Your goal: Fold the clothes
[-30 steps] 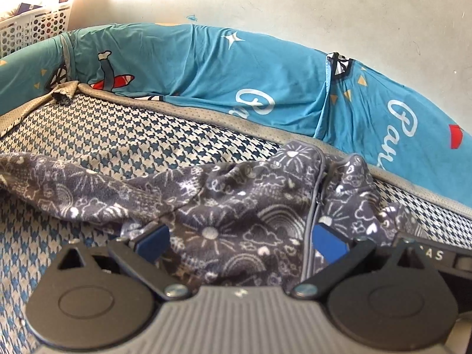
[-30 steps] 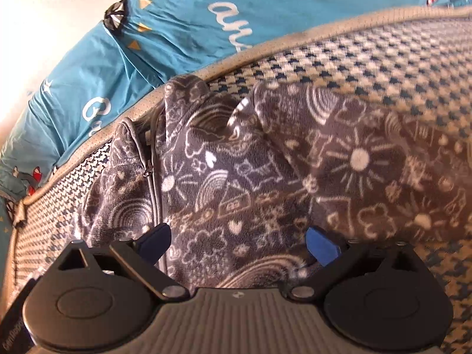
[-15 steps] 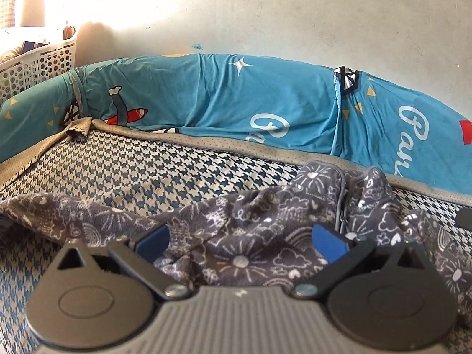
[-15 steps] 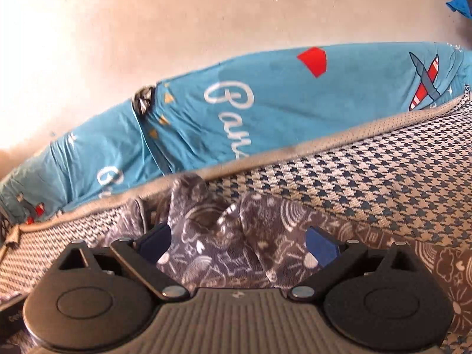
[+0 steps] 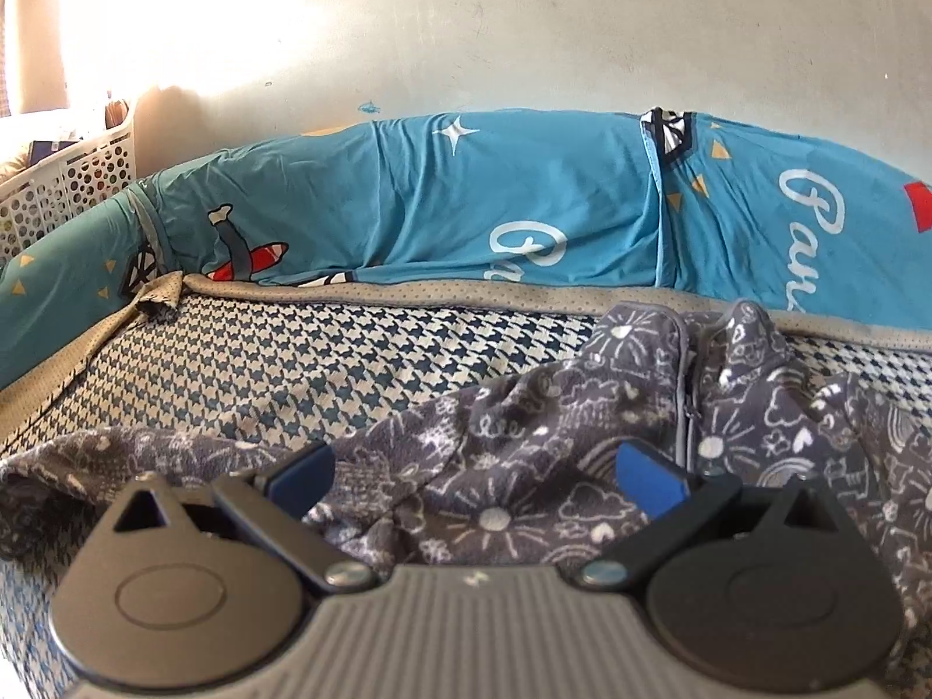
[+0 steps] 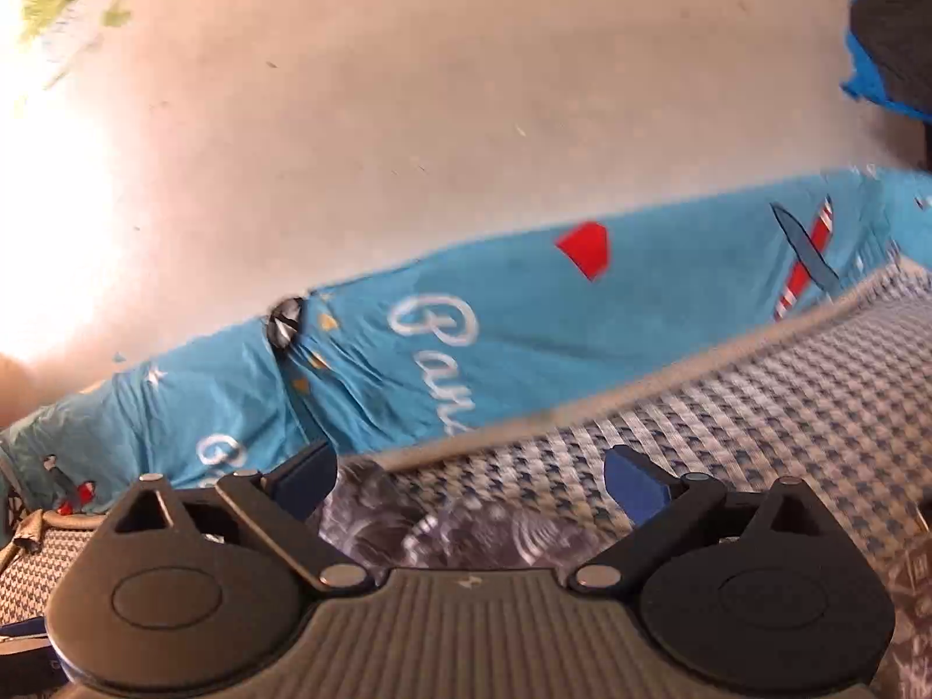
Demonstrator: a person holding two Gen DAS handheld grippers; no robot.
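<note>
A dark grey fleece garment (image 5: pixel 582 454) with white doodle prints and a zip lies crumpled on the houndstooth mattress (image 5: pixel 303 367). One sleeve stretches out to the left. My left gripper (image 5: pixel 475 475) hovers just above the crumpled middle, open, with nothing between its blue pads. In the right wrist view only a blurred patch of the garment (image 6: pixel 442 524) shows low between the fingers. My right gripper (image 6: pixel 469 480) is open and empty, raised and tilted up toward the wall.
A teal printed bolster (image 5: pixel 466 215) runs along the back of the mattress against a pale wall (image 5: pixel 495 29). A white perforated basket (image 5: pixel 64 180) stands at the far left. Blue and dark fabric (image 6: pixel 891 52) hangs at the upper right in the right wrist view.
Both grippers have lifted and pitched up from the garment; more wall shows. The right one rose furthest and the garment now sits low in its view. Both stayed open.
</note>
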